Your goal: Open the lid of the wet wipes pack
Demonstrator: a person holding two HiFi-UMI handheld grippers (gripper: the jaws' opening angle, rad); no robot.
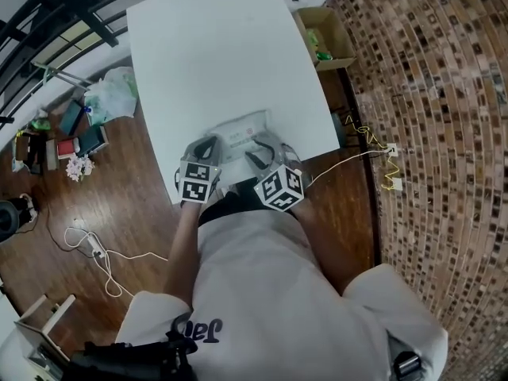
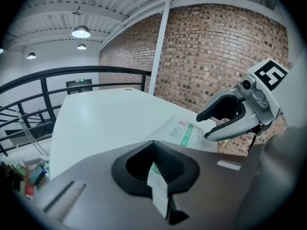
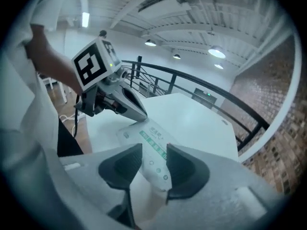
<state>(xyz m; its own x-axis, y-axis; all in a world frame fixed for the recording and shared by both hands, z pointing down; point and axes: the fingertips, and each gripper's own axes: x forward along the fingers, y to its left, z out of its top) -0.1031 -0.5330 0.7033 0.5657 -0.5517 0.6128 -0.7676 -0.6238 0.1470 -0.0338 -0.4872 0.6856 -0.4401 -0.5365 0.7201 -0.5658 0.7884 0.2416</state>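
Holding a gripper in each hand, we have both low over the near edge of the white table. Well off to the left of the left gripper, a pale plastic bag and a white cable lie on the wooden floor.

The left gripper has its jaws together, with a thin white strip pinched between the pads. What that strip is we cannot tell. Its tip sits at the left end of the wet wipes pack, touching it or just over it; we cannot tell which.

The pack lies flat on the table with its green print up. It is just ahead of both grippers, with one tip at each of its ends.

To the right of the pack, the right gripper points down at it with its jaws apart and nothing clamped. In the right gripper view, the pack's near end shows through the gap between the two dark pads, and neither pad presses on it.

Beyond the right gripper and further right, an open cardboard box stands on the floor beside the table. A brick wall is behind it.
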